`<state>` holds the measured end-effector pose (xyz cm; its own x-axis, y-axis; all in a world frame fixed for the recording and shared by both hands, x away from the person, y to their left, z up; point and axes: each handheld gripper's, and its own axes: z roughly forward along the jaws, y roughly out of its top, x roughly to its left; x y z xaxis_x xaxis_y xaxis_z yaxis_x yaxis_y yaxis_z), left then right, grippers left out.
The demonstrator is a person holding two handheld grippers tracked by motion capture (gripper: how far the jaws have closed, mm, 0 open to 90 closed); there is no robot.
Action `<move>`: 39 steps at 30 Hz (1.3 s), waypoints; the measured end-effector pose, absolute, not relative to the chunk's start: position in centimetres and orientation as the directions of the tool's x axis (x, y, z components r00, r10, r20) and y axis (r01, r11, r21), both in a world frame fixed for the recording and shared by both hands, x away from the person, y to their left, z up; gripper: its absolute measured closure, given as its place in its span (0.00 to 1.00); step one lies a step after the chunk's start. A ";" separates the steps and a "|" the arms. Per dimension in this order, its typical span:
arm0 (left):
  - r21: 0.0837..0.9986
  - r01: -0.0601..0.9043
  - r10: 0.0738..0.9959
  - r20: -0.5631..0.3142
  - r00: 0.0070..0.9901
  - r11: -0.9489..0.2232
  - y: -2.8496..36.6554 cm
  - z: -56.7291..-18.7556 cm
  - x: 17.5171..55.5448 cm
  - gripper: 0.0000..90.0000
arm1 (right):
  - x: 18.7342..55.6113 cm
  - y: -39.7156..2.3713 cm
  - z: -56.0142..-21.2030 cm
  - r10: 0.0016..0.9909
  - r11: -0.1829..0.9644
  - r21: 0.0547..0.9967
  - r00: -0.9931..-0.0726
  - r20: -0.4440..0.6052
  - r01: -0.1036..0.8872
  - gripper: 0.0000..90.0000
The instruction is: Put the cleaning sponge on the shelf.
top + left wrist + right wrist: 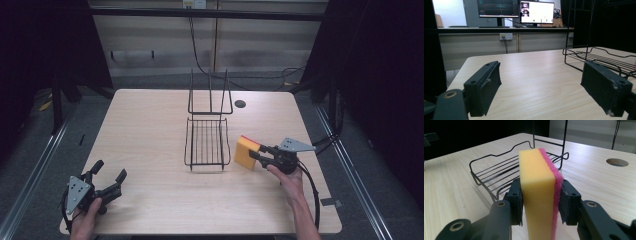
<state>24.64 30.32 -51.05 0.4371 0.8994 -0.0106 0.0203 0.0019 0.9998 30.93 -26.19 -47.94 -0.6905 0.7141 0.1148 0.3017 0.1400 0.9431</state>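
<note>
A yellow sponge (246, 152) with a pink scouring side stands on edge just right of the black wire rack (206, 142), and my right gripper (257, 154) is shut on it. In the right gripper view both pads press the sponge (537, 190) from either side, with the rack (491, 172) lying behind it. My left gripper (110, 170) rests near the table's front left corner, open with nothing between its jaws. The left gripper view has its two pads wide apart (540, 85) over bare tabletop, and the rack (599, 57) off to the right.
The wooden table (150, 130) has a round cable hole (240, 104) behind the rack on the right. The rack's tall wire back rises at its far end. Cables run along the floor beyond the table. Monitors (536, 12) stand on a bench far off.
</note>
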 end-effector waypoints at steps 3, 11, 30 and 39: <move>1.000 0.021 0.899 -0.015 0.438 0.007 30.3 -51.1 24.6 0.17 | 30.9 -26.2 -47.6 0.715 0.143 0.944 -0.690 0.109 0.297 0.67; 1.000 0.021 0.899 -0.012 0.437 0.003 30.3 -51.0 24.6 0.17 | 30.8 -26.7 -46.7 0.709 0.139 0.947 -0.696 0.108 0.288 0.67; 1.000 0.021 0.899 -0.011 0.437 0.003 30.3 -51.0 24.6 0.17 | 30.9 -26.5 -44.0 0.655 0.159 0.948 -0.748 0.108 0.276 0.67; 1.000 0.020 0.899 -0.013 0.437 0.005 30.3 -51.1 24.6 0.17 | 31.4 -25.4 -42.1 0.608 0.150 0.960 -0.787 0.101 0.238 0.68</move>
<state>24.64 30.30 -51.05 0.4371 0.8993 -0.0133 0.0201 0.0050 0.9998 31.38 -25.38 -42.14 -0.7872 0.6085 0.1005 0.2383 0.1498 0.9596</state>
